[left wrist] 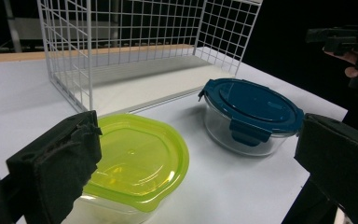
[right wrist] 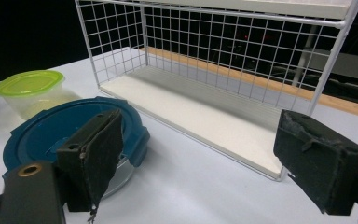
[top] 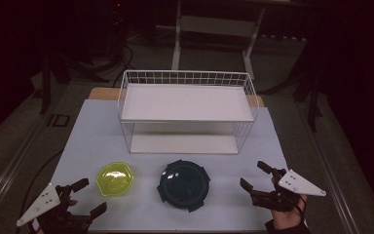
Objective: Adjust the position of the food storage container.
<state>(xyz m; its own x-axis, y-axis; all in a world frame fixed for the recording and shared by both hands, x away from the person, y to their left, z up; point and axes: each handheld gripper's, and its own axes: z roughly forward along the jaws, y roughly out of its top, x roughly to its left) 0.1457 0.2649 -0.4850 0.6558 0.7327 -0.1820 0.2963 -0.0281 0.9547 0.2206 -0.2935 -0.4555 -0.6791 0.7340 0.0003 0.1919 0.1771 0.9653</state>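
A clear container with a yellow-green lid [top: 115,178] [left wrist: 137,161] [right wrist: 30,85] sits at the front left of the white table. To its right stands a round glass container with a dark blue clip lid [top: 184,184] [left wrist: 251,112] [right wrist: 51,130]. My left gripper [top: 88,197] [left wrist: 200,163] is open near the front left corner, just left of the green-lidded container, nothing between its jaws. At the front right my right gripper [top: 255,176] [right wrist: 200,158] is open too, empty, a short way right of the blue-lidded container.
A white wire two-level rack [top: 187,109] [left wrist: 135,46] [right wrist: 223,60] stands at the back middle of the table, both shelves bare. The table's front edge [top: 175,229] runs close behind the grippers. Dark floor and furniture legs lie beyond.
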